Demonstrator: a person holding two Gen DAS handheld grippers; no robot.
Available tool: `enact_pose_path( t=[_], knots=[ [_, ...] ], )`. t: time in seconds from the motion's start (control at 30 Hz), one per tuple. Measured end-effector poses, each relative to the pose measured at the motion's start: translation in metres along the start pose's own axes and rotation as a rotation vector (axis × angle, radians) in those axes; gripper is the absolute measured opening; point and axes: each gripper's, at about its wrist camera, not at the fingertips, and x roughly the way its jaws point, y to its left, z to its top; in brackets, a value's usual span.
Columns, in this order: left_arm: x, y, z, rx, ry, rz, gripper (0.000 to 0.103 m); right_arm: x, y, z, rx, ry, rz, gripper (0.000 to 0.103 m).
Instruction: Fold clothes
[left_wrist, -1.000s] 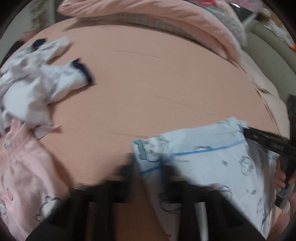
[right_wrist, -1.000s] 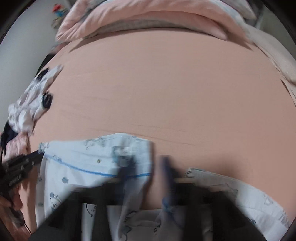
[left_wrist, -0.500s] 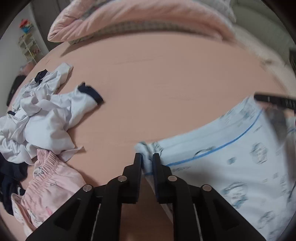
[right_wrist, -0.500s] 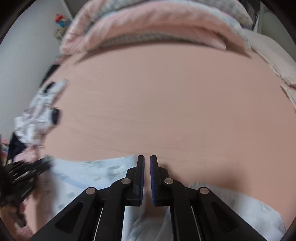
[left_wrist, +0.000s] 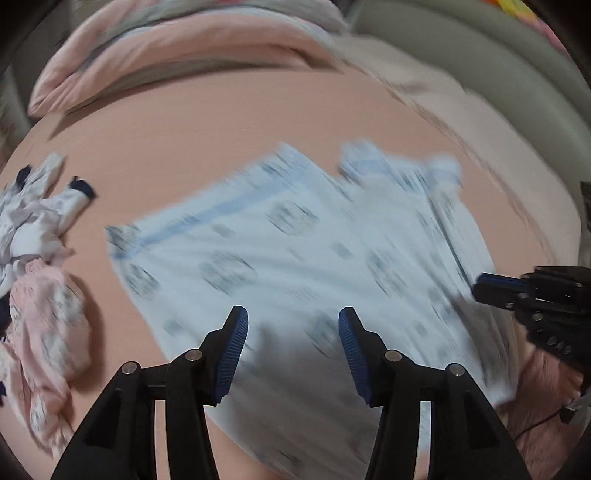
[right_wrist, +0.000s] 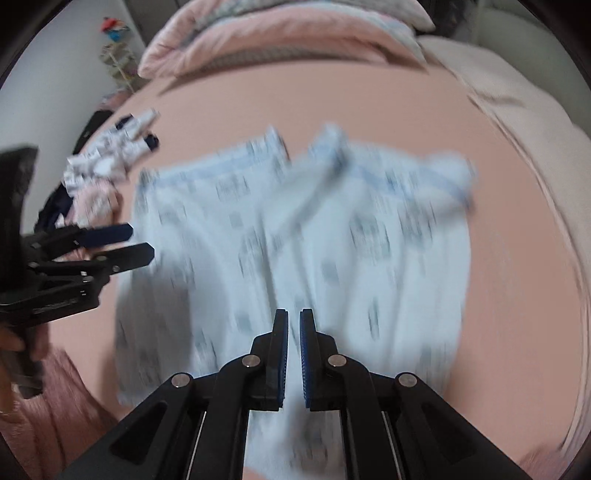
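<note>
A light blue printed garment (left_wrist: 295, 251) lies spread and motion-blurred on the pink bed sheet (left_wrist: 221, 122). My left gripper (left_wrist: 293, 326) hovers open over its near part, with nothing between the fingers. The right wrist view shows the same garment (right_wrist: 369, 240), with the left gripper (right_wrist: 138, 242) open at its left edge. My right gripper (right_wrist: 293, 332) has its jaws nearly together with pale blue cloth showing in the thin gap. From the left wrist view the right gripper (left_wrist: 480, 284) sits at the garment's right edge.
A heap of white and navy clothes (left_wrist: 33, 221) and a pink garment (left_wrist: 44, 332) lie at the left of the bed. A rolled pink duvet (left_wrist: 177, 48) runs along the far side. A pink-sleeved arm (right_wrist: 37, 424) is at the lower left.
My left gripper opened and let go of the garment's corner. The garment went from hanging between both grippers to lying spread across the bed. Both grippers drew back.
</note>
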Motion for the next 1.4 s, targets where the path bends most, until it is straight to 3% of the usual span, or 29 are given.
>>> enact_pose_path(
  t=[0.1,0.17,0.27,0.4,0.5,0.6,0.73,0.83,0.9,1.07,1.23,1.33,1.4],
  knots=[
    [0.0,-0.027,-0.026,0.037,0.042,0.05,0.048,-0.01,-0.007,-0.041,0.009,0.01,-0.037,0.005],
    [0.0,-0.036,-0.044,0.026,0.059,0.036,0.048,-0.012,-0.022,-0.056,0.052,0.007,-0.046,0.005],
    [0.016,-0.032,-0.065,0.014,0.132,0.08,0.048,-0.002,-0.037,-0.074,0.108,0.044,-0.017,0.005],
    [0.025,-0.025,-0.085,-0.015,0.194,0.084,0.048,0.005,-0.051,-0.085,0.113,0.048,0.007,0.001],
    [0.019,-0.018,-0.086,-0.041,0.202,0.06,0.048,-0.012,-0.061,-0.077,0.129,0.019,-0.006,0.004],
    [0.002,-0.022,-0.068,-0.019,0.097,0.055,0.048,-0.027,-0.074,-0.06,0.133,-0.023,0.041,0.005],
    [-0.007,-0.036,-0.018,0.022,-0.064,0.027,0.048,-0.019,-0.103,-0.022,0.165,-0.038,0.029,0.007],
    [0.008,-0.047,0.029,0.031,-0.147,0.033,0.048,-0.001,-0.124,0.004,0.193,-0.039,0.029,0.037],
    [0.026,-0.045,0.064,0.027,-0.177,0.055,0.048,0.011,-0.138,0.021,0.212,-0.039,0.029,0.037],
    [0.081,-0.04,0.134,-0.022,-0.194,0.03,0.048,0.042,-0.172,0.065,0.258,-0.039,0.029,0.037],
    [0.118,-0.04,0.157,-0.029,-0.162,0.055,0.046,0.067,-0.197,0.102,0.282,-0.047,0.034,0.037],
    [0.129,-0.043,0.157,-0.02,-0.143,0.067,0.02,0.073,-0.19,0.112,0.241,-0.061,0.052,0.039],
    [0.131,-0.046,0.155,-0.002,-0.137,0.067,0.013,0.079,-0.18,0.117,0.204,-0.057,0.088,0.034]
  ],
)
